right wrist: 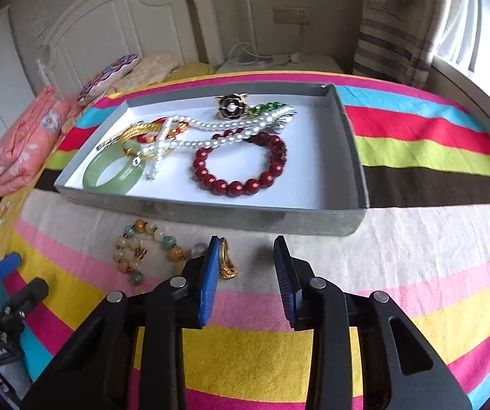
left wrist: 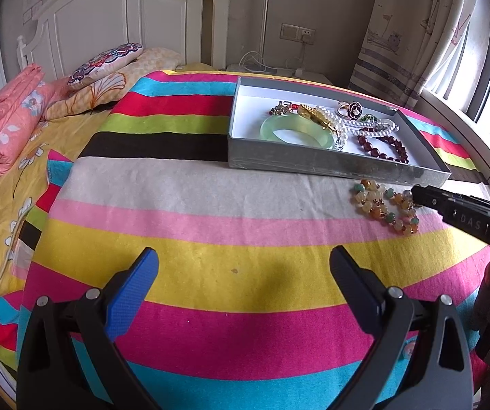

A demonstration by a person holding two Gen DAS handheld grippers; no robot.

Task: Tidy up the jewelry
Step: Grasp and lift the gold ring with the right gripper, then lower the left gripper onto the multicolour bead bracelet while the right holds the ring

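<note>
Item one, far left: a folded pink floral quilt (left wrist: pixel 4 119) on the bed, with an embroidered cushion (left wrist: pixel 103 63) resting on a pillow beside it, in front of the white headboard (left wrist: pixel 115 20). Item two: the striped blanket (left wrist: pixel 211 225) that covers the bed and carries the rest. Item three: the left claw (left wrist: pixel 245 270), fingers wide apart over the yellow stripe, nothing between them. Item four: a shallow grey tray (right wrist: pixel 245 217) with a white floor, lying across the dark and pale stripes. Contents, left to right in the right wrist view: a pale green bangle (right wrist: pixel 111 174); a gold chain piece (right wrist: pixel 135 130) with a red cord beside it; a white pearl strand (right wrist: pixel 207 130) draped over both and across the top of a dark red bead bracelet (right wrist: pixel 241 164); a black flower brooch (right wrist: pixel 233 104) by the far wall; a small green and silver piece (right wrist: pixel 274 111) just right of the brooch (too tangled to name). Item five, outside the tray on the pale stripe just in front of its near wall: a bracelet of amber and green beads (right wrist: pixel 146 253). Item six, just right of those beads: a gold ring (right wrist: pixel 226 259) lying on the blanket. Item seven: the right claw (right wrist: pixel 246 253), fingers partly closed but not clamped; the ring lies against the inner face of the left blue pad (right wrist: pixel 209 273), and the other pad stands clear of it.
</note>
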